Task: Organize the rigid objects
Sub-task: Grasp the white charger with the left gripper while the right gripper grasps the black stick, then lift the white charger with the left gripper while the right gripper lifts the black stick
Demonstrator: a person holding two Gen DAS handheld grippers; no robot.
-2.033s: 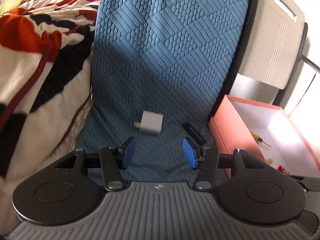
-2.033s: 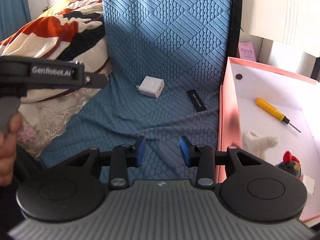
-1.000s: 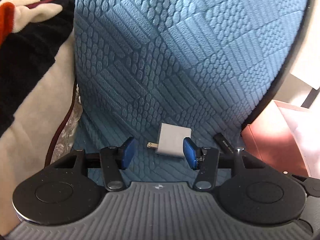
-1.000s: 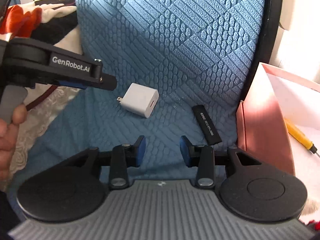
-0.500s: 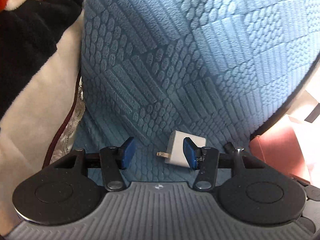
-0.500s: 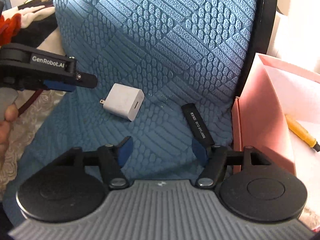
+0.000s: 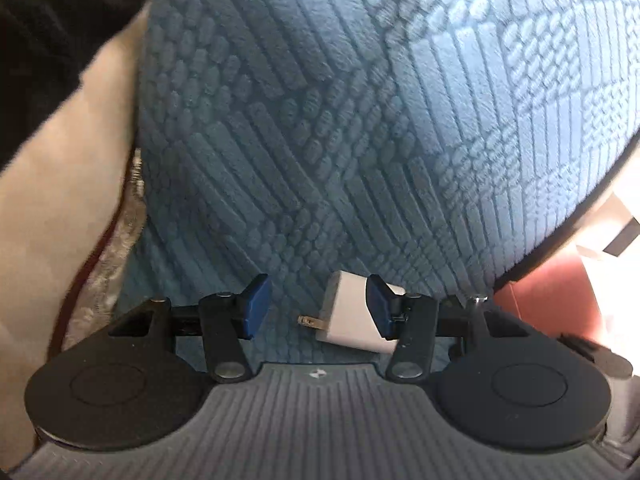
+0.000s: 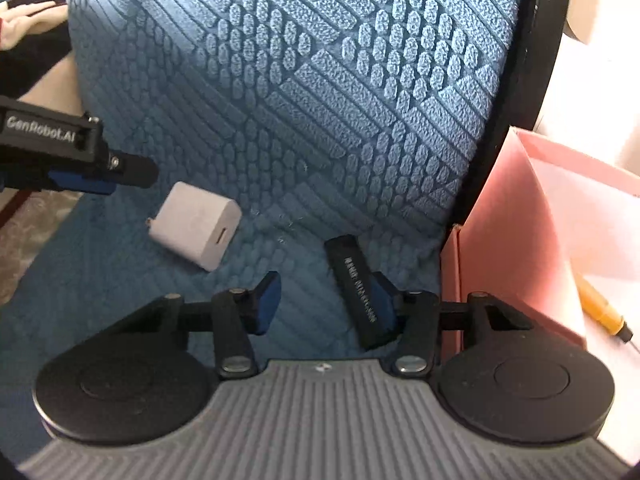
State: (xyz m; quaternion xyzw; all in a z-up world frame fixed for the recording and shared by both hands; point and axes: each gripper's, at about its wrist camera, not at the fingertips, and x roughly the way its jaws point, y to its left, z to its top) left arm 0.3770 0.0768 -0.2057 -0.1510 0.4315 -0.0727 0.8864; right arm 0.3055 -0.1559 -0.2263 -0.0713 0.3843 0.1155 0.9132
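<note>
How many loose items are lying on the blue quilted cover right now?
2. The white charger lies toward the left, beside the left tongs. The black stick lies to its right, near the pink box. More may be hidden beneath the tool bodies.

A blue quilted seat cover (image 8: 360, 100) carries 2 things: a white charger (image 8: 196, 224); a black stick (image 8: 354, 284).

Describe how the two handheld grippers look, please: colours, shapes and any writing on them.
Both the left gripper and the right gripper have black linkage arms, blue pads on the fingertips, two round black discs and a ribbed grey body. Seen from the right wrist camera, the left one bears white "GenRobot.AI" lettering on its side.
</note>
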